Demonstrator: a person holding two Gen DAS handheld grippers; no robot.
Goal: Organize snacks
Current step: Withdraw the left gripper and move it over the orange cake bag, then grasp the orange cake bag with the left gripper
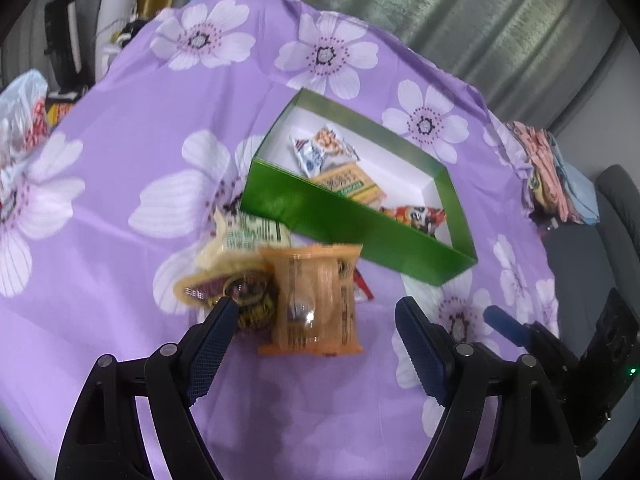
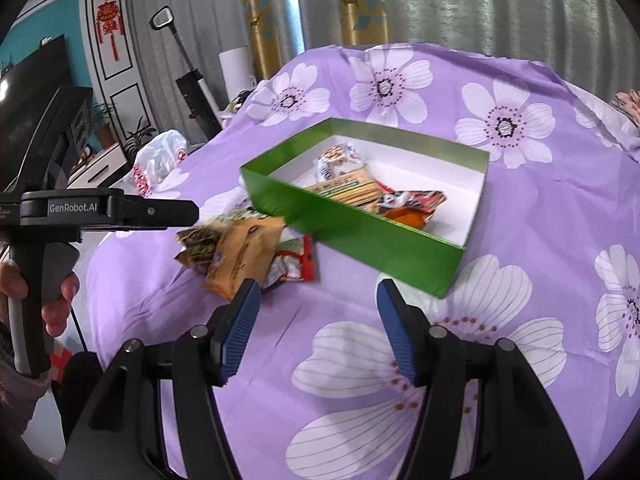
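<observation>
A: Green box (image 2: 360, 236), white inside, sits mid-table on the purple floral cloth (image 2: 440, 360). In it: a white-blue packet (image 1: 310, 152) at the far end, a yellow pack (image 1: 354, 186) in the middle, an orange-red one (image 2: 412, 204) nearer the right wall.

B: And loose snacks?

A: A pile (image 2: 240, 252) lies on the cloth just left of the box: an orange pack (image 1: 316, 300) on top, a red-white one (image 2: 296, 260) beside it.

B: Grippers?

A: Left gripper (image 1: 316, 312) hangs released, jaws wide either side of the orange pack, not pressing it. Right gripper (image 2: 318, 292) is released too, nothing between its jaws.

B: Differences between views?

A: Only the right view shows a hand (image 2: 52, 296) on the left tool's grip, and a plastic bag (image 2: 160, 164) at the far left.
</observation>
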